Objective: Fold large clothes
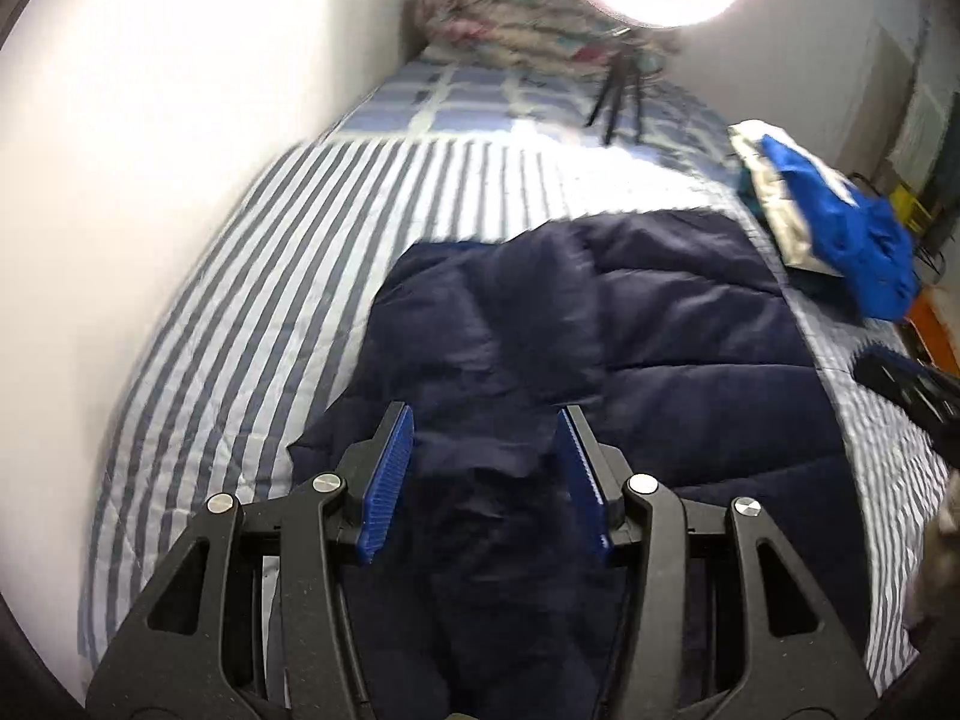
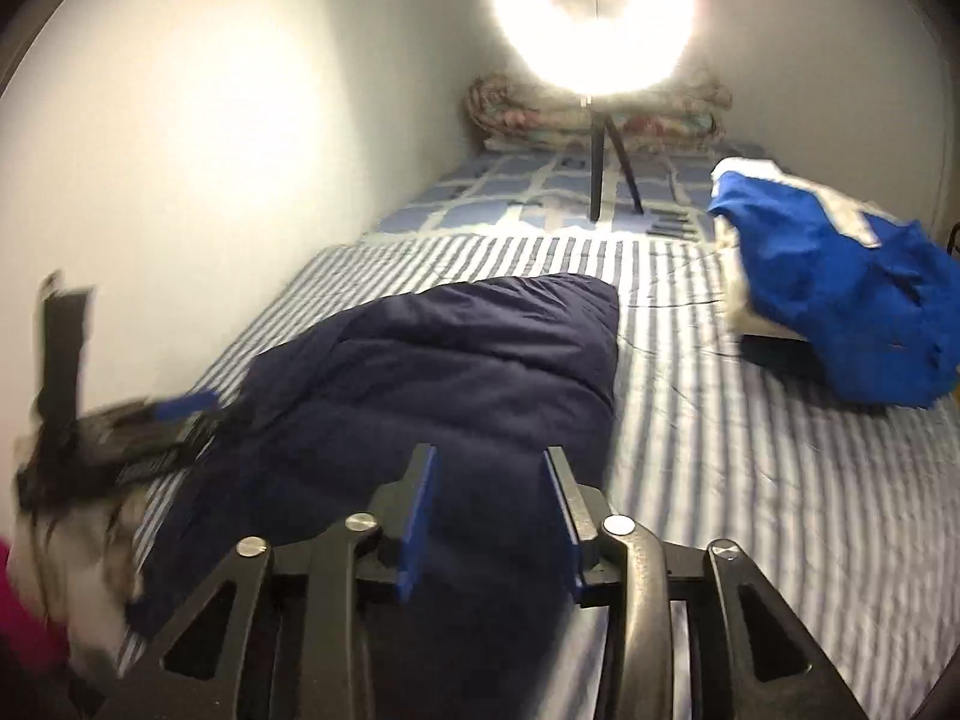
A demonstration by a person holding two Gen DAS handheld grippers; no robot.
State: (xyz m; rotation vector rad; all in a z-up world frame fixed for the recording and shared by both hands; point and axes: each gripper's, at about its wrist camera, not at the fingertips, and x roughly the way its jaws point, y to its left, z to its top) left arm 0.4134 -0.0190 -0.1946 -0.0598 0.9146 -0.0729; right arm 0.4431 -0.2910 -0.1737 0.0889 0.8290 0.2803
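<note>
A navy quilted jacket point(image 2: 456, 372) is lying bunched on the striped bed point(image 2: 750, 450). Both grippers, left point(image 1: 486, 468) and right point(image 2: 489, 504), are hovering over it, jaws apart. A ring light point(image 2: 594, 18) is glaring beyond.

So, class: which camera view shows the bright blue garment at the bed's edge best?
The right wrist view: the bright blue garment appears large, with its white panels and crumpled shape clear. In the left wrist view the same garment is smaller, squeezed toward the right edge and more distorted.
</note>
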